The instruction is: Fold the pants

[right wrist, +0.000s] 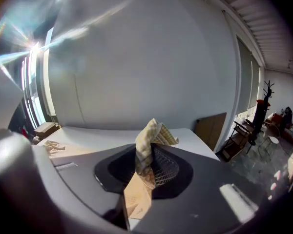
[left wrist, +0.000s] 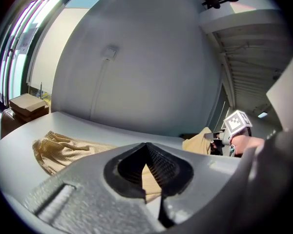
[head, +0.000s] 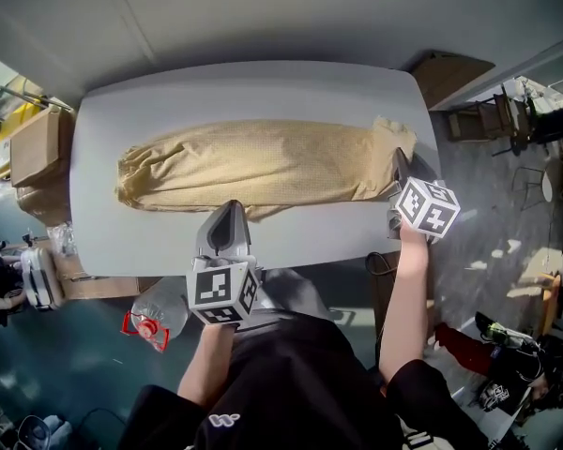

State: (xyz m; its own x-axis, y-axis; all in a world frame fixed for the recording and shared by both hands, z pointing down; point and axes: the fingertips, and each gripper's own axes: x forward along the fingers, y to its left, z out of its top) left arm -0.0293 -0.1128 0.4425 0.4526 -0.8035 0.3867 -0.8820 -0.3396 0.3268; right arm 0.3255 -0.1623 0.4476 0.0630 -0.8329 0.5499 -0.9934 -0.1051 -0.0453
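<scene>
Lying folded lengthwise, tan pants [head: 263, 162] are pinched by left claw [head: 230, 208] and right claw [head: 399, 159].

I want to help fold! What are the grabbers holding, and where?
Right gripper: the pants, by a corner of their right end. Left gripper: at the near edge, grip unclear.

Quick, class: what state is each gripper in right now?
Left gripper: jaws closed on the pants.
Right gripper: jaws closed on the pants too.
</scene>
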